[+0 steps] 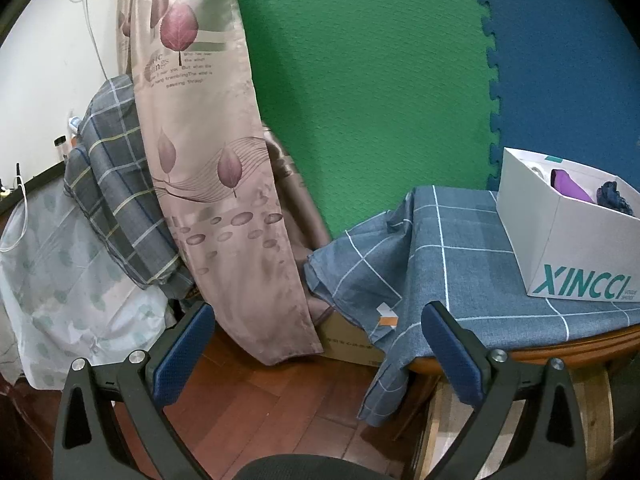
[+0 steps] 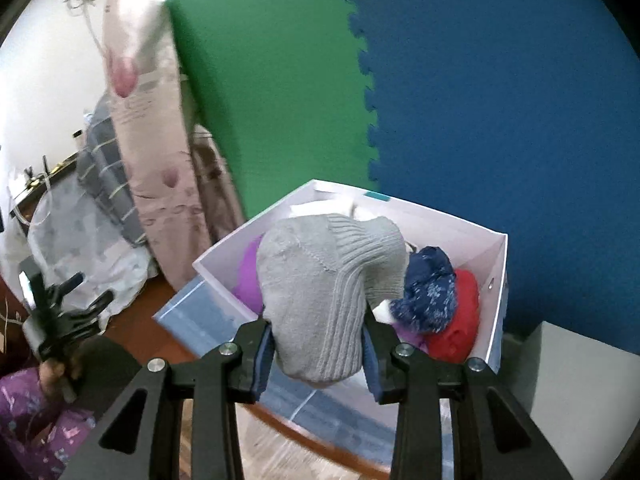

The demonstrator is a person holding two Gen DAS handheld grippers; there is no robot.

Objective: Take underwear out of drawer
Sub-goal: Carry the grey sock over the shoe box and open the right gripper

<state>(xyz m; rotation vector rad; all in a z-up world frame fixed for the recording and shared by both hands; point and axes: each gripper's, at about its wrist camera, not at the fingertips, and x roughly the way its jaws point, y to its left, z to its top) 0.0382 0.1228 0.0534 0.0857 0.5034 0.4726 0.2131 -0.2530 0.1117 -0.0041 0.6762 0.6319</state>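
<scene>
While the right hand-held gripper [image 2: 318, 344] hangs above the white box [image 2: 496, 280], its blue pads are clamped on a grey ribbed knit garment [image 2: 320, 292], which bulges up between the fingers and droops just below them. That grey piece is clear of the box, held in the air over its near edge. Down inside the box more clothing lies bunched together: a purple item [image 2: 248, 280] at the left, a dark blue speckled piece [image 2: 428, 288] in the middle, and a red one [image 2: 460, 316] against the right wall. The right wrist view is blurred at the edges.

Over on the other side, the left hand-held gripper [image 1: 320, 344] has its jaws wide apart, nothing between them, pointing towards a hanging pink leaf-print curtain [image 1: 216, 184]. From here the same white box [image 1: 560, 240], lettered XINCCI in teal, sits on the table under a blue-grey checked cloth [image 1: 452, 256], with the purple item [image 1: 568, 184] and the dark blue piece [image 1: 614, 196] peeking over its rim. Behind it stand green [image 1: 360, 80] and blue foam mats [image 1: 568, 60], joined by a toothed seam. In the right wrist view, far left, a hand [image 2: 56, 372] grips the left tool's handle beside a purple patterned sleeve [image 2: 36, 428].
</scene>
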